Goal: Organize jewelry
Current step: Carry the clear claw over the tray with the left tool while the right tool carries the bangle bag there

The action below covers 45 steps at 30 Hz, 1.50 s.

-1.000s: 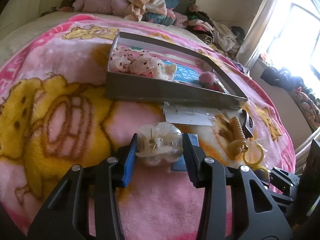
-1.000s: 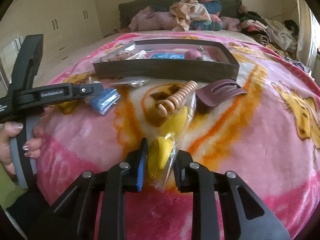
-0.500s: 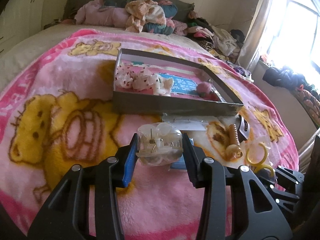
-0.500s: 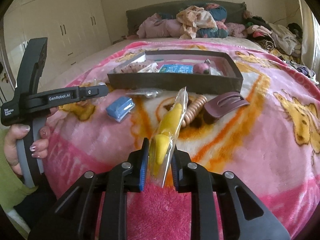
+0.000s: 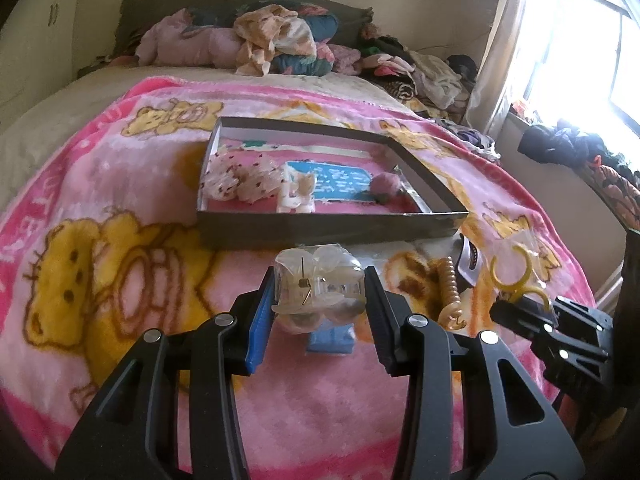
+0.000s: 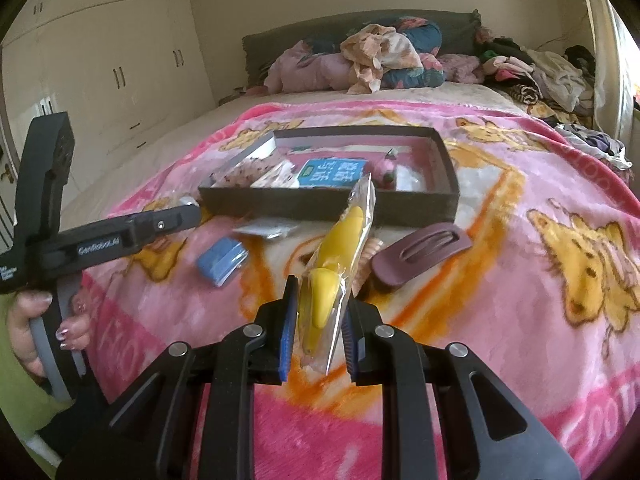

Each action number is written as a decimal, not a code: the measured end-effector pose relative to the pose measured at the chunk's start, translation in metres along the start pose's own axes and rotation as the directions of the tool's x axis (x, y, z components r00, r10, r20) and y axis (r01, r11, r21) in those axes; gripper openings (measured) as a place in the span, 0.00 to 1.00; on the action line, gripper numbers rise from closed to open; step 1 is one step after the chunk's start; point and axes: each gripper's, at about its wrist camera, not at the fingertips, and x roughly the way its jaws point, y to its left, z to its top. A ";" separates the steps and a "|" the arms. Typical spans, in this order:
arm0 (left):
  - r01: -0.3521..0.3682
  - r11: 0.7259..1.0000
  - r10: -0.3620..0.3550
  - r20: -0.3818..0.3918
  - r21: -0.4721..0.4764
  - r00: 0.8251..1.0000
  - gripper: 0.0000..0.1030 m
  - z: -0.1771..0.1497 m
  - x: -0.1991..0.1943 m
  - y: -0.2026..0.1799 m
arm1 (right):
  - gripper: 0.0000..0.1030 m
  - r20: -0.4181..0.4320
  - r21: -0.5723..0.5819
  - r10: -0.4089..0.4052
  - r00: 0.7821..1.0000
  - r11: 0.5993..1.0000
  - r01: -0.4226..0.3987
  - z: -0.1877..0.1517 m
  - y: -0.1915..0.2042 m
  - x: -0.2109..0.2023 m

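Left gripper (image 5: 320, 300): closed on a clear plastic hair claw (image 5: 318, 286), held above the blanket.
Right gripper (image 6: 318, 316): closed on a yellow hair clip in a clear sleeve (image 6: 340, 256), which tilts up toward the box.
Box (image 6: 328, 208): dark, shallow, open, on the pink bear-print blanket (image 6: 520, 280); inside lie speckled packets, a blue card and a pink item.
Near box front: small blue block (image 6: 222, 260), maroon hair clip (image 6: 422, 254), beaded clip (image 5: 450, 296).
Bed head: heaped clothes (image 5: 276, 44).
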 end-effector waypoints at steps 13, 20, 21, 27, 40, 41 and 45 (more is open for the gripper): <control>0.007 0.999 -0.007 0.002 0.037 1.000 0.33 0.017 0.019 -0.026 | 0.19 0.014 0.037 -0.038 0.999 0.999 0.038 0.021 -0.036 0.002; 0.017 0.999 -0.018 0.005 0.050 1.000 0.33 0.028 0.031 -0.039 | 0.19 0.025 0.047 -0.056 0.998 0.997 0.055 0.032 -0.051 0.002; 0.018 0.998 -0.018 0.005 0.055 1.000 0.33 0.031 0.033 -0.041 | 0.19 0.026 0.048 -0.059 0.998 0.997 0.058 0.033 -0.053 0.003; 0.022 0.997 -0.023 0.005 0.072 1.000 0.33 0.041 0.045 -0.051 | 0.19 0.035 0.051 -0.067 0.997 0.997 0.065 0.045 -0.064 0.007; 0.017 0.993 -0.018 0.002 0.114 1.000 0.33 0.064 0.067 -0.065 | 0.19 0.066 0.032 -0.081 0.995 0.996 0.079 0.074 -0.079 0.019; 0.016 0.993 -0.016 0.002 0.118 1.000 0.33 0.066 0.069 -0.066 | 0.19 0.068 0.033 -0.082 0.994 0.996 0.080 0.076 -0.081 0.021; 0.005 0.992 -0.005 -0.002 0.126 1.000 0.33 0.072 0.079 -0.069 | 0.19 0.069 0.035 -0.087 0.994 0.996 0.084 0.083 -0.087 0.026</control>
